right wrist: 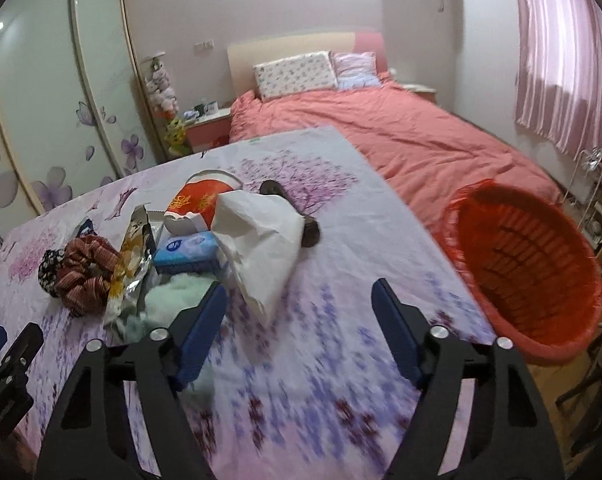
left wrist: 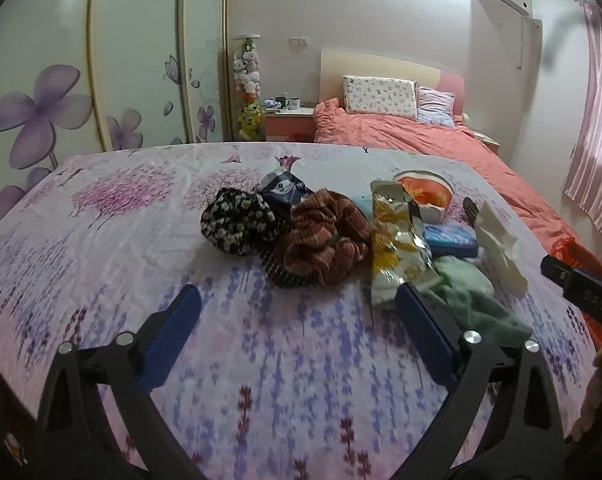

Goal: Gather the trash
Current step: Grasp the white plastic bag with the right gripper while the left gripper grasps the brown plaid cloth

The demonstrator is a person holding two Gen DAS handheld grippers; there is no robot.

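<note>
Lavender-print tablecloth (right wrist: 301, 360) — blurred, maybe creased — beside coral bed (right wrist: 421, 140).

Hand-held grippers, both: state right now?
Left hand-held gripper: open, holding nothing.
Right hand-held gripper: open, holding nothing.

A surface (left wrist: 181, 216) under a pale cloth printed with purple flowers carries a close heap: a black-and-white floral scrunchie (left wrist: 237, 222), a rust-striped scrunchie (left wrist: 325, 240), a yellow crumpled snack wrapper (left wrist: 399, 248), a blue tissue pack (right wrist: 189, 252), a red-and-white paper bowl (right wrist: 199, 204), a white paper bag (right wrist: 261, 240) and pale green fluff (right wrist: 173, 294).
</note>
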